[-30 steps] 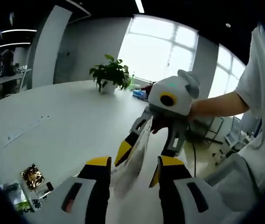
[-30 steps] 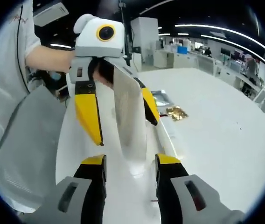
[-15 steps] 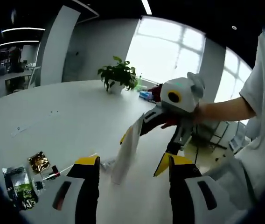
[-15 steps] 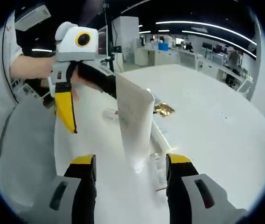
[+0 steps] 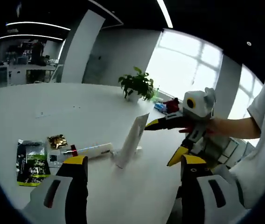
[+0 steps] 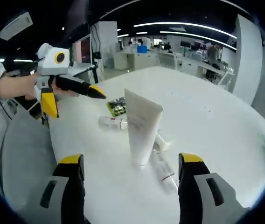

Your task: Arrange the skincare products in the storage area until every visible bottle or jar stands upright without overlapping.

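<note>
A white squeeze tube (image 5: 130, 141) (image 6: 142, 127) stands upright on its cap on the white table (image 5: 39, 100), touched by nothing. My left gripper (image 5: 135, 162) is open and wide, back from the tube. It also comes into the right gripper view as the left gripper (image 6: 74, 102), held by a hand at the left. My right gripper (image 6: 130, 162) is open, a little short of the tube. In the left gripper view the right gripper (image 5: 164, 141) hangs to the tube's right. A slim white tube (image 5: 93, 150) lies flat beside the standing one.
A green sachet (image 5: 30, 161) (image 6: 117, 106) and a gold sachet (image 5: 57, 141) lie on the table. Two lying tubes (image 6: 163, 170) (image 6: 111, 122) flank the standing tube's base. A potted plant (image 5: 137, 84) stands at the far edge. The person's sleeve (image 5: 263, 154) is at the right.
Both grippers have drawn back from the white tube and spread wider. The tube, earlier up between the jaws, now stands alone on the table.
</note>
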Action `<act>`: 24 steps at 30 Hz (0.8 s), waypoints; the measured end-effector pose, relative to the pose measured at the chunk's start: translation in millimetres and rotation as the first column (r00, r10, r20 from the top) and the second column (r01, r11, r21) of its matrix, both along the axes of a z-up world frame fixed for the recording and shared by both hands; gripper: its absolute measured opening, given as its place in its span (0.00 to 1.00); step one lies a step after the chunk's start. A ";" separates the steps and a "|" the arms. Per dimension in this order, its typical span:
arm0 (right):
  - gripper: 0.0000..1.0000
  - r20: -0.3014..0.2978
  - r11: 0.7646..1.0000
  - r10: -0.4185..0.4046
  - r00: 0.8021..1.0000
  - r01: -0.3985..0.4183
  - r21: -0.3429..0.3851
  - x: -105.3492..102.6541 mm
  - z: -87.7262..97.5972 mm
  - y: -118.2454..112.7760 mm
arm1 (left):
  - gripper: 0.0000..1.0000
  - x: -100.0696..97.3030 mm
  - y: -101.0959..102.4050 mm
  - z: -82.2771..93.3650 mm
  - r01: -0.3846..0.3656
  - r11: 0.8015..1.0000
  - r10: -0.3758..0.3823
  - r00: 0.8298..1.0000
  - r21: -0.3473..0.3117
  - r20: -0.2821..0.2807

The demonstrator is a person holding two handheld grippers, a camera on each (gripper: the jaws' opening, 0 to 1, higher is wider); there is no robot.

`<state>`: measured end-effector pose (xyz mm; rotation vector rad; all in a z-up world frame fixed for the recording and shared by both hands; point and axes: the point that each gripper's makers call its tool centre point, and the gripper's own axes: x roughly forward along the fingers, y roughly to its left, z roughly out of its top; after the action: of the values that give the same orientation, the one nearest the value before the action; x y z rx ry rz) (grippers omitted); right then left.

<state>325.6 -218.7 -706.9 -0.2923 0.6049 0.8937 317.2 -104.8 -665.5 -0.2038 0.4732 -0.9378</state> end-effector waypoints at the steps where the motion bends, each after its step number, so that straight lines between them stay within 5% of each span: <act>1: 0.85 -0.002 1.000 -0.006 1.000 0.006 0.000 -2.2 -0.5 -0.7 | 0.76 -0.9 4.6 1.0 -0.015 1.000 0.015 1.000 -0.003 0.001; 12: 0.96 -0.009 0.995 -0.103 0.995 0.103 -0.006 -38.6 4.2 -8.9 | 0.91 -32.4 46.1 4.7 -0.130 0.991 0.130 0.991 0.042 -0.010; 24: 0.98 -0.023 0.986 -0.163 0.986 0.163 0.027 -65.9 11.4 -16.9 | 0.96 -55.9 83.8 4.0 -0.215 0.975 0.216 0.976 0.062 -0.009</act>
<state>259.8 -235.6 -695.5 -0.2049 0.6258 0.7478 261.3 -20.9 -661.5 -0.2036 0.4834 -0.7093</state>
